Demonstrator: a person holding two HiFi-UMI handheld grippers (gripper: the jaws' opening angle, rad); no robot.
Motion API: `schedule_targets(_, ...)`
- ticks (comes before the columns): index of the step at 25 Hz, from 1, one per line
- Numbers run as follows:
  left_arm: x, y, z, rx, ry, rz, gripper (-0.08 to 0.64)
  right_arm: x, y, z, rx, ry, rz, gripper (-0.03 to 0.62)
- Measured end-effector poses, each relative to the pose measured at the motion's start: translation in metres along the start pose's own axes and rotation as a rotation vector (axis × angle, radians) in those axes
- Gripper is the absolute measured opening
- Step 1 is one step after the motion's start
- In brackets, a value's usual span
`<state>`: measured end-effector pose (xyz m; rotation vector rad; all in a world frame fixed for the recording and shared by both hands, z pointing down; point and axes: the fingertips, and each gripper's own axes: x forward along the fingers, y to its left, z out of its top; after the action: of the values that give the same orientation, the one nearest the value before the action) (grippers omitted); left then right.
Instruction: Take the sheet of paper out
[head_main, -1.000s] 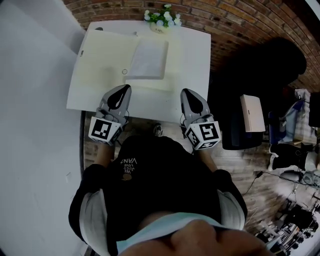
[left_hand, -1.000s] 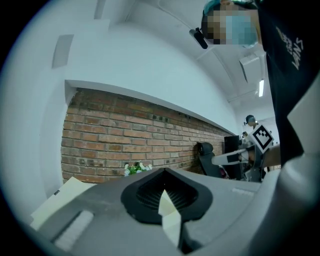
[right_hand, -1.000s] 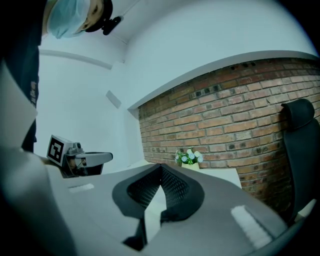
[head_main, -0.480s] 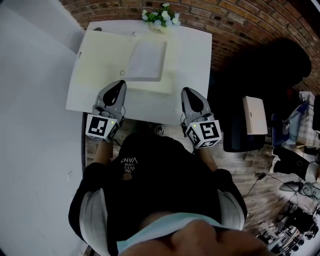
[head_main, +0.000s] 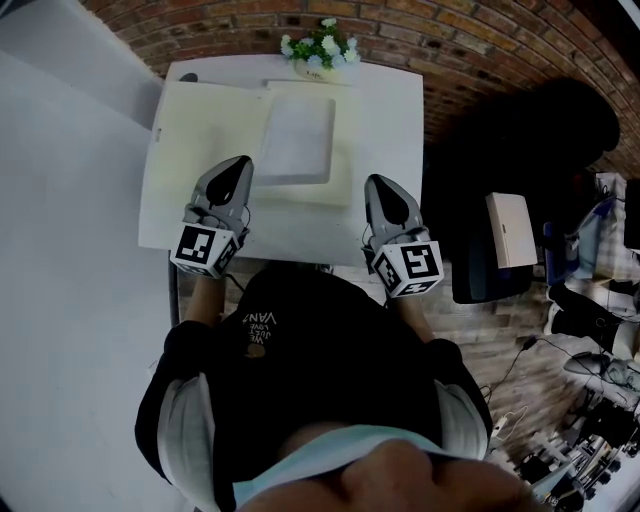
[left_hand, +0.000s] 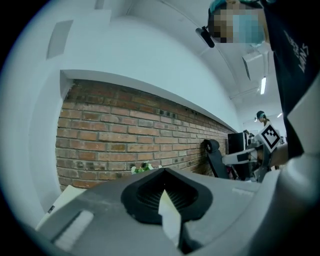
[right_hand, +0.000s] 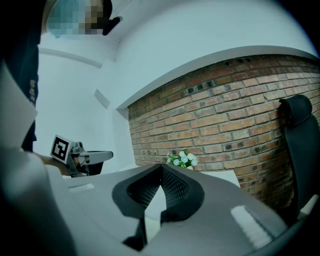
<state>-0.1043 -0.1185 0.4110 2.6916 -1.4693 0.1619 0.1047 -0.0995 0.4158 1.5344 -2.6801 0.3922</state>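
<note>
Both gripper views were half filled by the grippers' own grey bodies, which hid the table just below and ahead of the tips. The left gripper (head_main: 238, 165) had its jaws pressed together with nothing clamped. A pale wedge showed through the slot behind its tips, and whether that was folder or table could not be told. The right gripper (head_main: 378, 181) was likewise closed and empty.

In the head view the person's torso (head_main: 300, 350) covered the table's (head_main: 385, 110) near edge between the two grippers.

The left gripper lay over the near part of the cream folder (head_main: 190, 140). The right one sat at the folder's right margin, over bare table. The paper (head_main: 298, 140) lay flat on the folder, just ahead and to the right of the left tips, and ahead and to the left of the right tips. Its near edge ran between the two grippers, touched by neither.

Left of the left gripper was open folder surface, then the table edge near a white wall (head_main: 70, 200). Right of the right gripper was a strip of bare table before its edge, and beyond that a dark chair (right_hand: 300, 150).

Farthest ahead, flowers (head_main: 320, 47) stood at the table's far edge against a brick wall (head_main: 470, 40).
</note>
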Motion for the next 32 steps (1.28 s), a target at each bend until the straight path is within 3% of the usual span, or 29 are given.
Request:
schedule_targets(18, 0.056, 0.062, -0.025, -0.03, 0.084, -0.113, 0.0, 0.061, 0.004, -0.006, 0.016, 0.039, -0.071, -0.002)
schedule_targets(25, 0.082, 0.073, -0.057, -0.117, 0.171, -0.142, 0.0, 0.072, -0.005, -0.012, 0.033, 0.063, -0.104, -0.002)
schedule_targets(32, 0.104, 0.077, -0.108, -0.231, 0.331, -0.155, 0.031, 0.08, -0.012, -0.018, 0.048, 0.08, -0.131, -0.002)
